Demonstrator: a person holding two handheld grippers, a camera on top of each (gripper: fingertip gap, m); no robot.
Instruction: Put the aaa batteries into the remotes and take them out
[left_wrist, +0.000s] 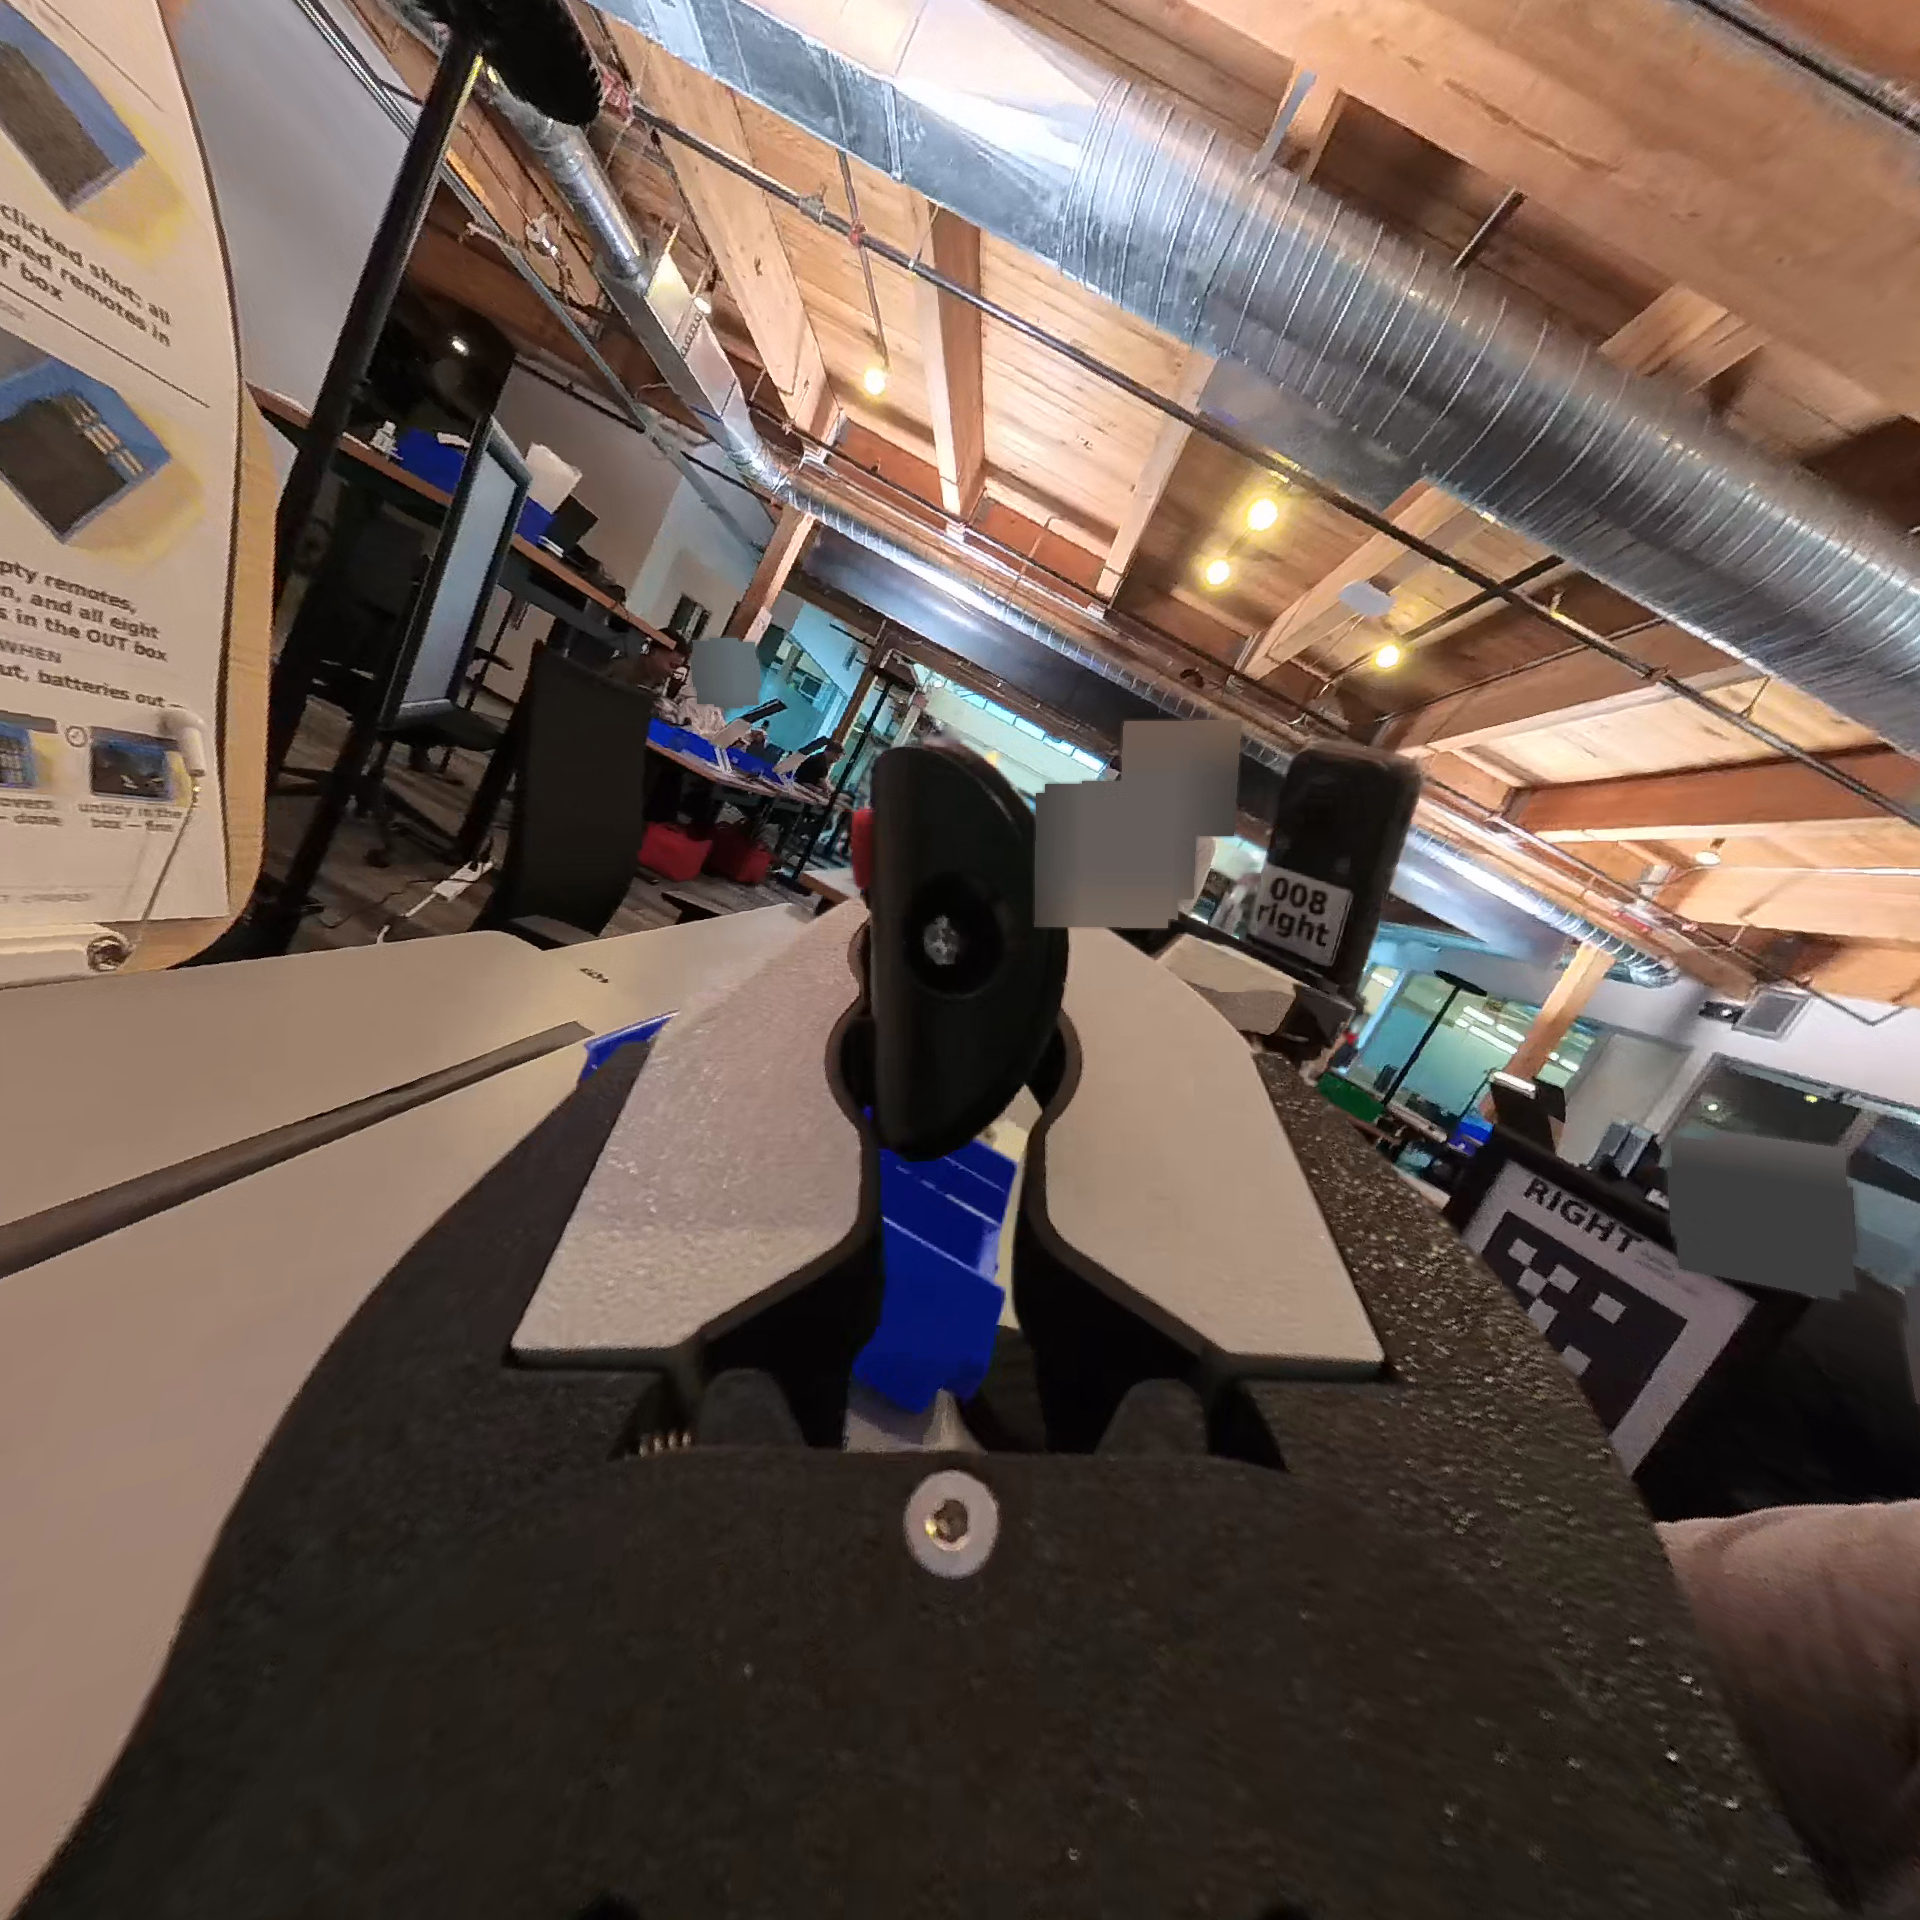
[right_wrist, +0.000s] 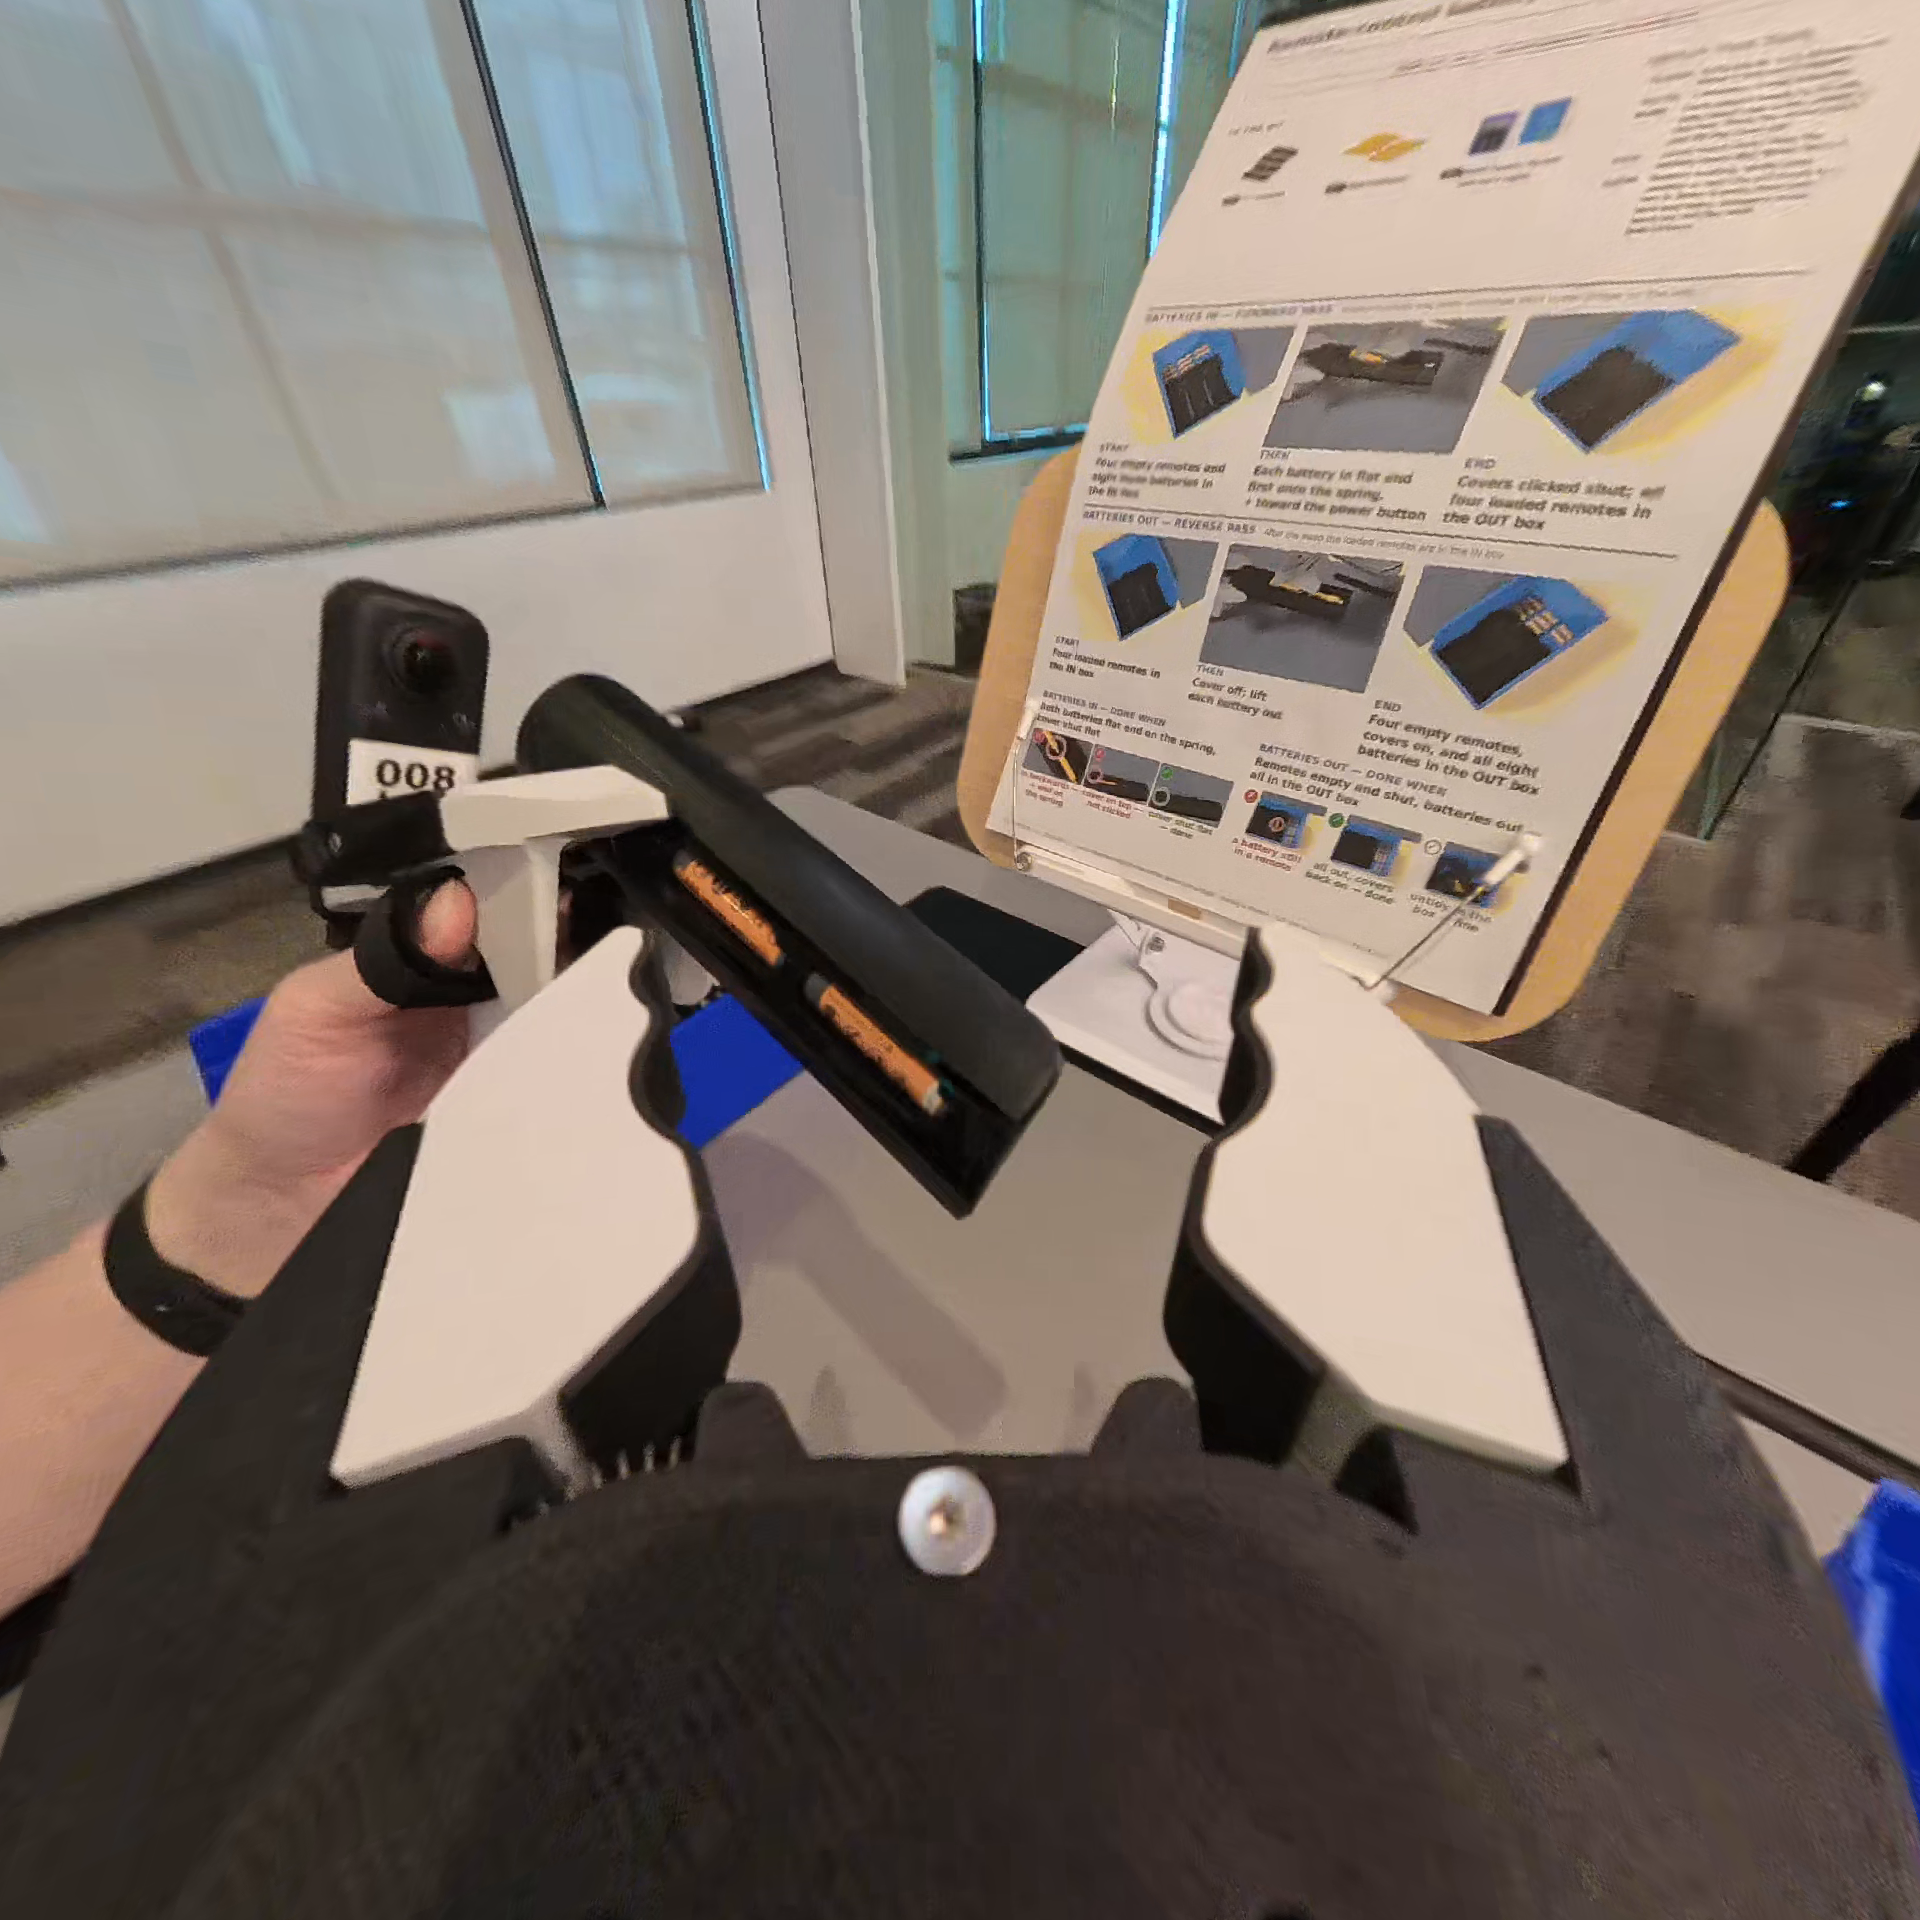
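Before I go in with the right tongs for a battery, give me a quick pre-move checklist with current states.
1. Remote held by the left tongs: ok, shut on its end, lifted off the table.
2. Battery compartment exposed: ok, no cover over it, opening turned toward the right tongs.
3. Batteries present: ok, two orange batteries lie end to end inside.
4. Right tongs ready: ok, open and holding nothing, apart from the remote.
5. Batteries seated or already loose: cannot tell.
6. Blue bin ready for the drop: cannot tell, only edges show and its contents are hidden.
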